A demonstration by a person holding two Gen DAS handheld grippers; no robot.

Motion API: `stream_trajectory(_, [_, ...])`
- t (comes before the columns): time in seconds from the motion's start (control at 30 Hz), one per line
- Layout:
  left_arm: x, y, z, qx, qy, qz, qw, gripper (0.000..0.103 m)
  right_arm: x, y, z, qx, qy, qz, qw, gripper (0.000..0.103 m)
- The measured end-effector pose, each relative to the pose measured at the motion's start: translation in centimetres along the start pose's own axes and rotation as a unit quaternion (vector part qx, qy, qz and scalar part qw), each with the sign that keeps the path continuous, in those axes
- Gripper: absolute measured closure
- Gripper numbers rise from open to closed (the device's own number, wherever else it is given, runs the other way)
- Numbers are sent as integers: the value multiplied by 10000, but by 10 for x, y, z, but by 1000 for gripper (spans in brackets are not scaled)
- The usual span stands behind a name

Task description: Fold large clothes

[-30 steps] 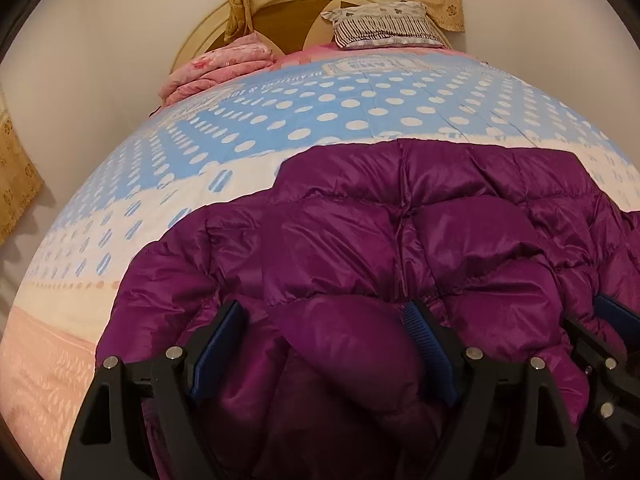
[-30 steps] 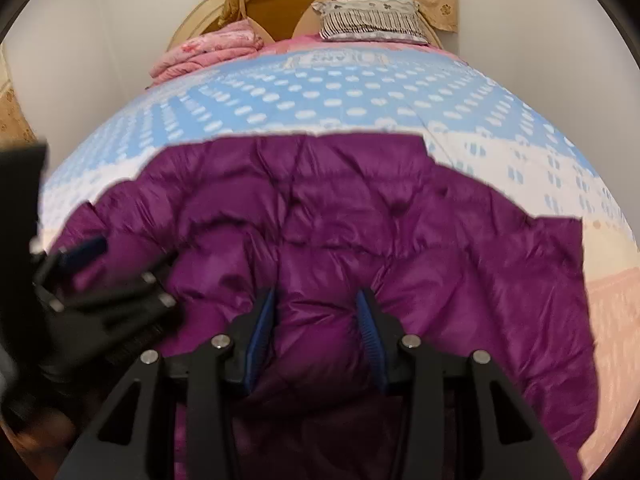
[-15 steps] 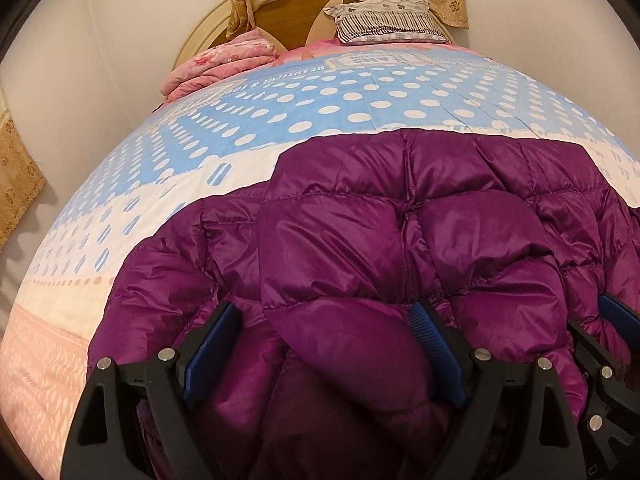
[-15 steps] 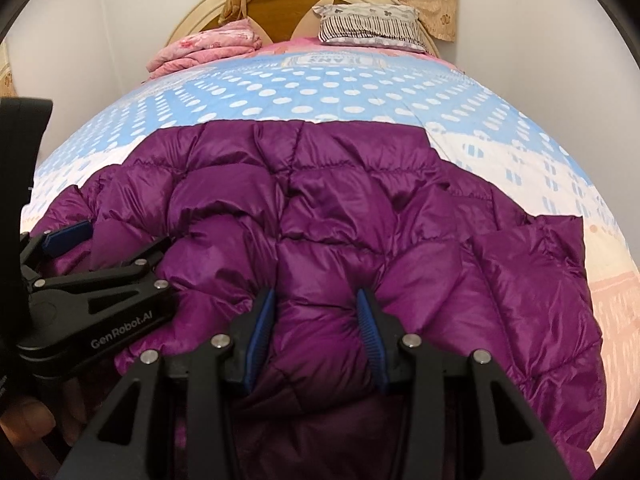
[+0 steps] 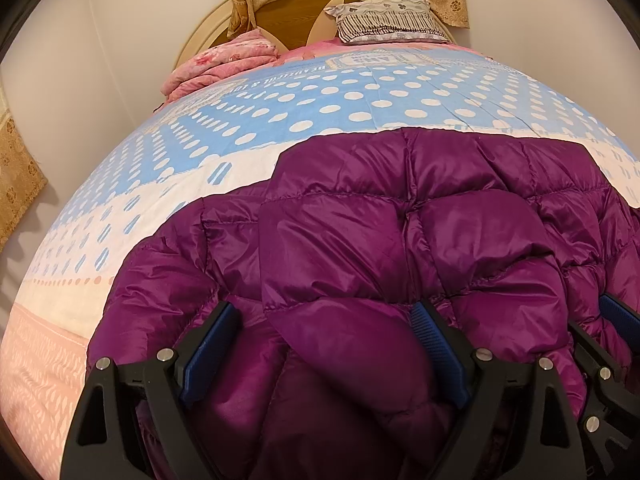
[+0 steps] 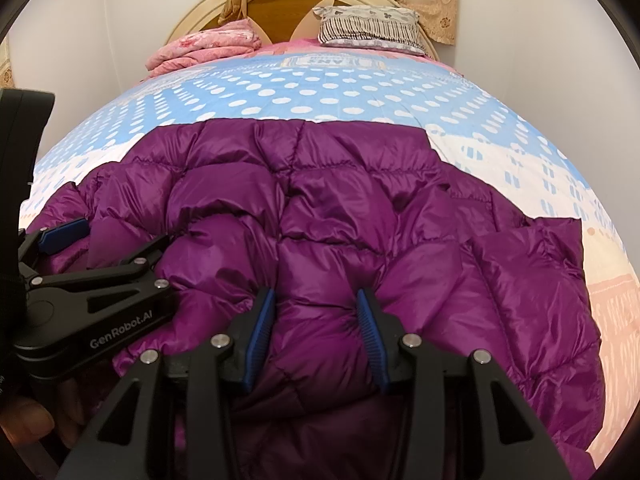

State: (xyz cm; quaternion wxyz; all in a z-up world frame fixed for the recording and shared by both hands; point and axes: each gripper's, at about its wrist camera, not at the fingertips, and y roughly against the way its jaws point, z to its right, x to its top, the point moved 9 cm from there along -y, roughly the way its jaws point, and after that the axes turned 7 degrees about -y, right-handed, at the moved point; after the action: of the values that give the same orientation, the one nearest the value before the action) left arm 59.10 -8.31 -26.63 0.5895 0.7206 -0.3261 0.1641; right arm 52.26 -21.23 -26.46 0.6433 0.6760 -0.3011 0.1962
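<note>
A large purple quilted down jacket (image 5: 400, 232) lies on the bed and fills the lower half of both views (image 6: 328, 208). My left gripper (image 5: 324, 320) has its jaws wide apart with a thick puffy fold of the jacket between the blue pads. My right gripper (image 6: 316, 304) has its jaws closer together, pinching a bulge of the jacket's near edge. The left gripper also shows at the left of the right wrist view (image 6: 68, 236), and the right gripper at the right edge of the left wrist view (image 5: 616, 316). The two sit side by side.
The bed (image 5: 360, 92) has a blue cover with white dots and a pink band near me. A folded pink quilt (image 6: 204, 48) and a striped pillow (image 6: 368, 28) lie at the wooden headboard (image 5: 296, 8). Walls close in on both sides.
The jacket's far edge has been carried farther up the bed and laid down flatter. Both grippers keep the same jaw spacing on the near fold.
</note>
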Motion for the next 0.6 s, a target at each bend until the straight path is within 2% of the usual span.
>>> stream_trajectory(0.17, [1,2,0,132,-83,-47,9999,10,2,0,-1,-105,87,-43,9999,57])
stream_trajectory(0.27, [1,21,-10,3,-176,-155,9997,10,4,8,2,15,67,-237,9997,54])
stream_trajectory(0.3, [-1,40,-20,-125,-70,-29,9999,10,3,18,5,106,-41,-280,9995,52])
stream_trajectory(0.33, [-2,55,-27,-255,-1,129,9996,11,1,31,9,217,-127,-247,9994,44])
stream_trajectory(0.37, [-6,75,-35,-363,22,318,9988,11,-2,47,13,289,-172,-174,9993,32])
stream_trajectory(0.43, [-24,106,-53,-338,-118,529,9980,11,-14,79,28,274,-175,-23,9995,21])
stream_trajectory(0.57, [-90,148,-88,-250,-213,511,9982,11,-54,117,58,199,-226,-160,9994,21])
stream_trajectory(0.6, [-116,158,-99,-232,-164,460,9985,11,-66,126,67,169,-285,-191,9993,21])
